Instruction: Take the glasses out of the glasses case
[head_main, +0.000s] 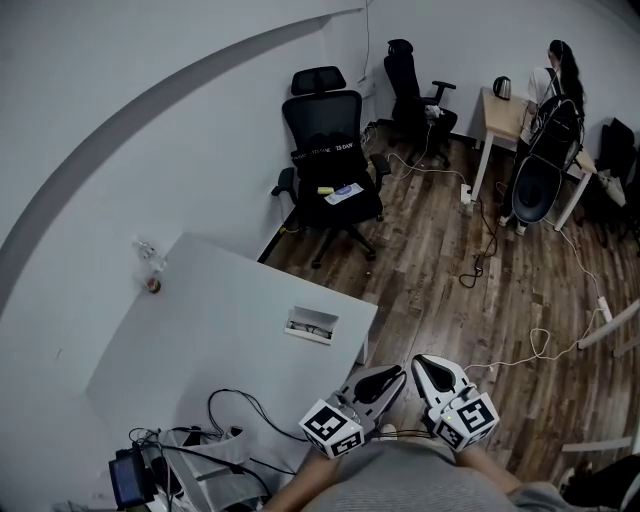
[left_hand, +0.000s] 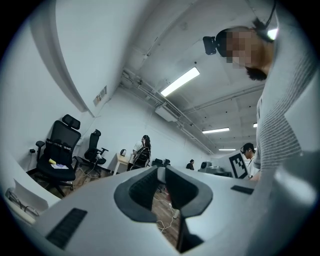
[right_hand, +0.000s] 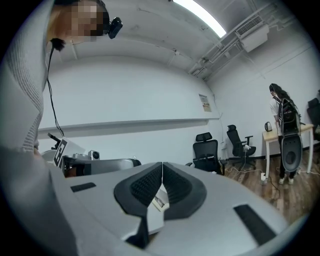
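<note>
Left gripper (head_main: 397, 373) is hovering just off the tabletop's (head_main: 220, 320) near right corner, jaws a crack apart, empty. Right gripper (head_main: 421, 363) is beside it, jaws pressed together. Glasses (head_main: 314, 324) are sitting in the open glasses case (head_main: 297, 313) by the right edge.

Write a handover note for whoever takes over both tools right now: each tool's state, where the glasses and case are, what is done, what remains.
Left tool: jaws a crack apart, empty, held off the white table.
Right tool: jaws together, empty, beside the left one.
Glasses case: lies open on the table near its edge, with the glasses inside.
Done: nothing lifted yet.
Left: reach the case, grip the glasses, lift them out.
</note>
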